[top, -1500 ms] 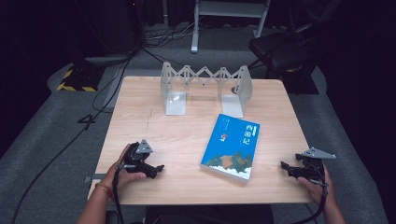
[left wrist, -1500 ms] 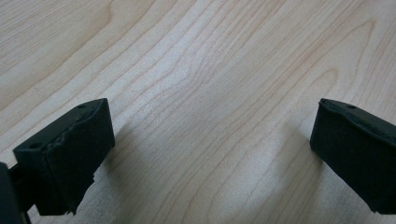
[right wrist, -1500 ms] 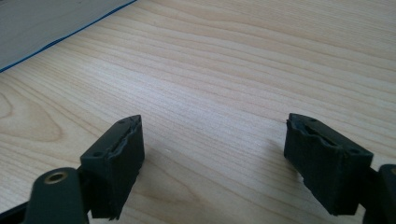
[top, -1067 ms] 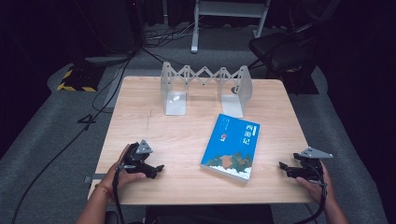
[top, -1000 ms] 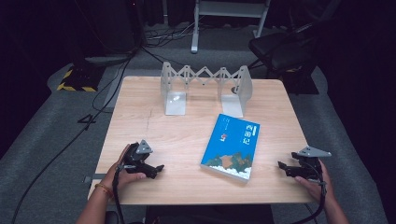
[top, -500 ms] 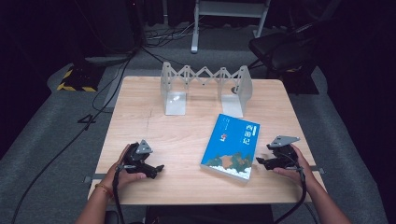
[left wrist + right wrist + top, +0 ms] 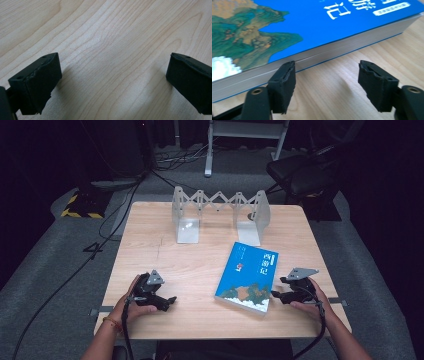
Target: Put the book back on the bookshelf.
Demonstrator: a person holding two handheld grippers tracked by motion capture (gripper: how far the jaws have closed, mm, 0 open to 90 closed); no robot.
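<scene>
A blue book point(image 7: 248, 276) with a painted landscape on its cover lies flat on the wooden table point(image 7: 195, 265), right of centre. My right gripper point(image 7: 276, 295) rests low on the table at the book's right side. In the right gripper view the book point(image 7: 312, 22) shows its page edge, and the right gripper point(image 7: 327, 82) is open. One pad point(image 7: 283, 83) sits against the page edge and the other stands off over bare wood. Its jaws have just been closing a little, with only table between them. My left gripper point(image 7: 170, 302) lies open near the front left, and in its own view the left gripper point(image 7: 112, 82) has bare wood between its pads.
A silver accordion-style book rack point(image 7: 220, 212) stands at the back of the table. Cables run over the grey floor to the left, and a dark chair point(image 7: 300, 170) stands behind the back right corner.
My right hand has moved left from the table's right edge to the book's right side. The left hand has stayed put and the book has not shifted.
</scene>
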